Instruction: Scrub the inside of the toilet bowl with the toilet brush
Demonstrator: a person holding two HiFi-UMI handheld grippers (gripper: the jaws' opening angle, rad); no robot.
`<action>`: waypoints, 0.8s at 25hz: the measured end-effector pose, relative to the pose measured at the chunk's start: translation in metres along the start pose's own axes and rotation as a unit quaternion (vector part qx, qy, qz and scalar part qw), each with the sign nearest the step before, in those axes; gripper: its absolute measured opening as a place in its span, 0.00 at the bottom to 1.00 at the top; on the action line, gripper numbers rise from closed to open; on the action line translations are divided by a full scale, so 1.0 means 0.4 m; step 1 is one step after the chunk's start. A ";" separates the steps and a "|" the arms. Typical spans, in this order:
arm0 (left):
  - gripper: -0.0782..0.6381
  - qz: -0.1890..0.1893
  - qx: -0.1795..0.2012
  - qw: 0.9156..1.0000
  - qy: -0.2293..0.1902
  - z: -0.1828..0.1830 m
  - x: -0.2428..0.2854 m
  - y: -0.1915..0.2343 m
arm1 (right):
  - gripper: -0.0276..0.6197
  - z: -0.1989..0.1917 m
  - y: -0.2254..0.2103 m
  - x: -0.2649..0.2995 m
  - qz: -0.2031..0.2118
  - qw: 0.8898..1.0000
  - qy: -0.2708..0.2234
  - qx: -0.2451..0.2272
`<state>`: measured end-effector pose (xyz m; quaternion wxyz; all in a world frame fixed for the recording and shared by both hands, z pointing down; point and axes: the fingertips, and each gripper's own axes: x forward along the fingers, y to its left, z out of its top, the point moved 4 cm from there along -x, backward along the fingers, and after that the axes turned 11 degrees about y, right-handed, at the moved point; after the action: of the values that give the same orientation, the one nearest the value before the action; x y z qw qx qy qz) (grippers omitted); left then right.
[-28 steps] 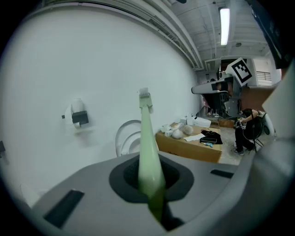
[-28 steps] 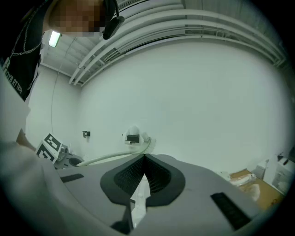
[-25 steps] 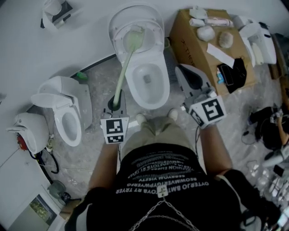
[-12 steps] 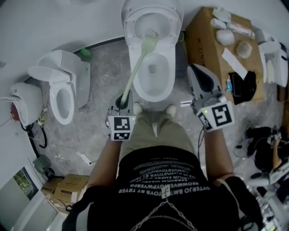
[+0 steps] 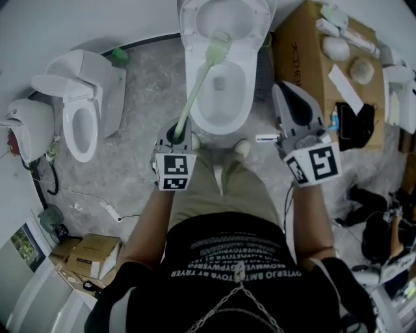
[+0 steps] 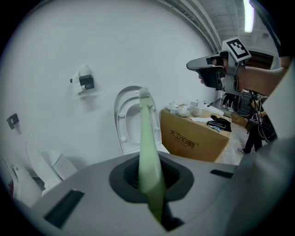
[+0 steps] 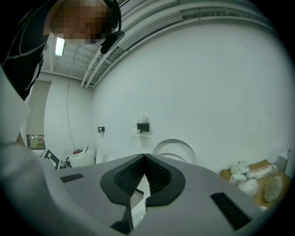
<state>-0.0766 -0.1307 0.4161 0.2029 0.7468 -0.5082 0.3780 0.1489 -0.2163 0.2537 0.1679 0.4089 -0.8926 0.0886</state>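
A white toilet (image 5: 242,110) stands open in front of me, its lid (image 5: 224,13) raised against the wall. My left gripper (image 5: 177,134) is shut on the pale green handle of the toilet brush (image 5: 195,91). The brush head (image 5: 218,49) lies at the back of the bowl, over the rear rim. In the left gripper view the handle (image 6: 148,152) runs from the jaws up toward the raised seat (image 6: 124,122). My right gripper (image 5: 296,114) hangs to the right of the bowl, shut and holding nothing; its jaws (image 7: 144,159) meet at the tip.
A smaller white toilet (image 5: 81,117) stands at the left. A cardboard box (image 5: 305,58) with several small items on top is right of the bowl. More boxes (image 5: 91,253) and a cable lie on the floor at lower left. A wall fixture (image 6: 85,80) hangs left of the toilet.
The head view has shifted, so the toilet now sits higher and more central. The brush head has moved from the left side of the raised seat toward the middle rear of the bowl.
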 end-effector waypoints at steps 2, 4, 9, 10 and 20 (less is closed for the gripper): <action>0.11 -0.001 -0.005 1.000 0.008 -0.023 0.018 -0.005 | 0.05 -0.016 0.001 0.007 0.002 1.000 0.002 0.000; 0.11 -0.003 -0.009 1.000 0.017 -0.046 0.035 -0.013 | 0.05 -0.030 0.000 0.011 0.003 1.000 0.002 0.004; 0.11 -0.009 -0.009 0.999 0.035 -0.093 0.073 -0.031 | 0.05 -0.062 -0.001 0.032 0.007 1.000 -0.002 0.009; 0.11 -0.010 -0.010 0.999 0.038 -0.104 0.081 -0.034 | 0.05 -0.070 0.000 0.037 0.008 1.000 -0.002 0.011; 0.11 -0.026 -0.027 0.996 0.077 -0.212 0.158 -0.057 | 0.05 -0.177 0.003 0.089 0.016 0.999 0.005 0.036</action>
<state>-0.0736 -0.1015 0.5204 0.2716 0.7230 -0.4814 0.4145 0.1425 -0.2195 0.3329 0.1564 0.4000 -0.8943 0.1254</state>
